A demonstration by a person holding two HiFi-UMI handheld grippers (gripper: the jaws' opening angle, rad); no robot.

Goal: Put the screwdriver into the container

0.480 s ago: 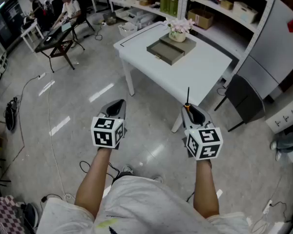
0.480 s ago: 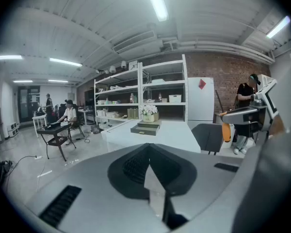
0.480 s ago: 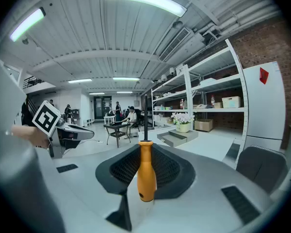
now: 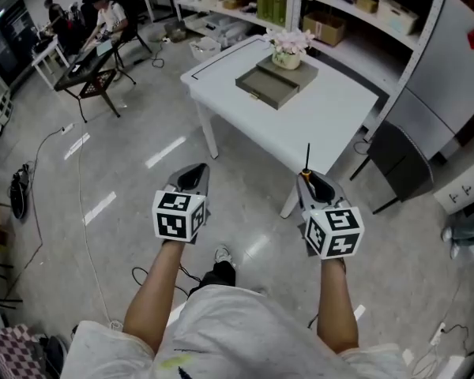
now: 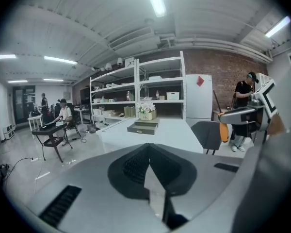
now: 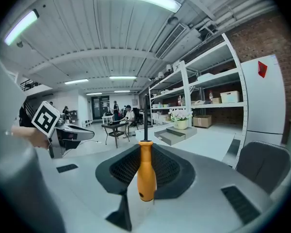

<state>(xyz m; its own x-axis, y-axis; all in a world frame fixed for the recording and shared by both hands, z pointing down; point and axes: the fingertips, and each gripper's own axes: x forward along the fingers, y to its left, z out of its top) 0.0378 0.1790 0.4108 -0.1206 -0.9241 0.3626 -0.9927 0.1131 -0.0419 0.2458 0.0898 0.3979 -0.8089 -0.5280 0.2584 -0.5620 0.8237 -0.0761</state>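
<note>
Right gripper [image 4: 310,181]: your jaws clamp the screwdriver [image 6: 146,174] by its orange handle, shaft sticking out past the tips.
Left gripper [image 4: 191,177]: your jaws are pressed together, empty.
Container [image 4: 267,86]: on the table [image 4: 332,115], well apart from both.

Head view looks steeply down; both gripper views face level toward the white table [image 4: 325,118] all three share

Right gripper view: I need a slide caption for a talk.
Right gripper shut on an orange-handled black-shafted screwdriver, facing a flat grey container on a white table.
</note>
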